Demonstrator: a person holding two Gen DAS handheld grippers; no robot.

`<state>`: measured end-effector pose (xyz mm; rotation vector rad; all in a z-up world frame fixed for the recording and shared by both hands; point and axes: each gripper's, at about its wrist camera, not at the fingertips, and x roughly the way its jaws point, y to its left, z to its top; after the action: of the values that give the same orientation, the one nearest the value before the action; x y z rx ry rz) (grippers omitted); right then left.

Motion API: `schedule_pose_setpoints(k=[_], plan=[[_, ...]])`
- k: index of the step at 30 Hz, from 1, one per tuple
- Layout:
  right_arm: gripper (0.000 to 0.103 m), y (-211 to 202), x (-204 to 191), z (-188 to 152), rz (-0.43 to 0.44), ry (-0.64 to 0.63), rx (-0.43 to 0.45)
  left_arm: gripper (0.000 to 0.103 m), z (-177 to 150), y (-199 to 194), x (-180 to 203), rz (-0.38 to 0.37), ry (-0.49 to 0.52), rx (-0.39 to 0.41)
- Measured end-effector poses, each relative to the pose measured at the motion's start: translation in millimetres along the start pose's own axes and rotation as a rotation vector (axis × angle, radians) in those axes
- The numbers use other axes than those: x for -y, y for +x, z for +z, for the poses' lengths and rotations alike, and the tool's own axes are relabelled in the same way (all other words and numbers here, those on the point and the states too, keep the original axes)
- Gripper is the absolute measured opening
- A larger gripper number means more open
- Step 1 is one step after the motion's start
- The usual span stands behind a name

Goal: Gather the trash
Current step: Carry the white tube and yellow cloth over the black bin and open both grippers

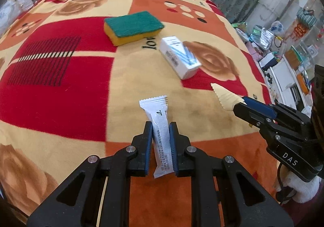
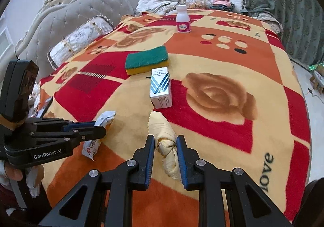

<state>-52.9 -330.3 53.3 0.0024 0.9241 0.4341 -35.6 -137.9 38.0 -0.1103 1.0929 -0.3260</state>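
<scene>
A white sachet wrapper [image 1: 157, 114] stands pinched between the blue pads of my left gripper [image 1: 160, 125], which is shut on it just above the patterned blanket [image 1: 60, 89]. From the right wrist view, the same wrapper [image 2: 105, 117] sticks out of the left gripper [image 2: 100, 127] at the left. My right gripper [image 2: 165, 139] is shut on a crumpled cream-yellow wrapper [image 2: 160, 125] with a serrated edge. The left wrist view shows that cream wrapper [image 1: 224, 96] poking out of the right gripper [image 1: 240, 104] at the right edge.
On the bed lie a green-and-yellow sponge [image 2: 146, 59], a white box with blue stripes [image 2: 161, 87] and, upright at the far end, a white bottle with a pink label [image 2: 183, 21]. Pillows [image 2: 81, 38] and a tufted headboard are left, curtains behind, cluttered shelves [image 1: 283, 60] beside the bed.
</scene>
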Motion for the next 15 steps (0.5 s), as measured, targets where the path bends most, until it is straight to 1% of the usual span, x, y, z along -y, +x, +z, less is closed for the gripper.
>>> schedule_pose_setpoints(k=[15], plan=[[0.021,-47.2,26.6,-20.2,-0.047,0.064,0.056,0.014,0.3,-10.5,55.6,-0.045,0.085,0.031]])
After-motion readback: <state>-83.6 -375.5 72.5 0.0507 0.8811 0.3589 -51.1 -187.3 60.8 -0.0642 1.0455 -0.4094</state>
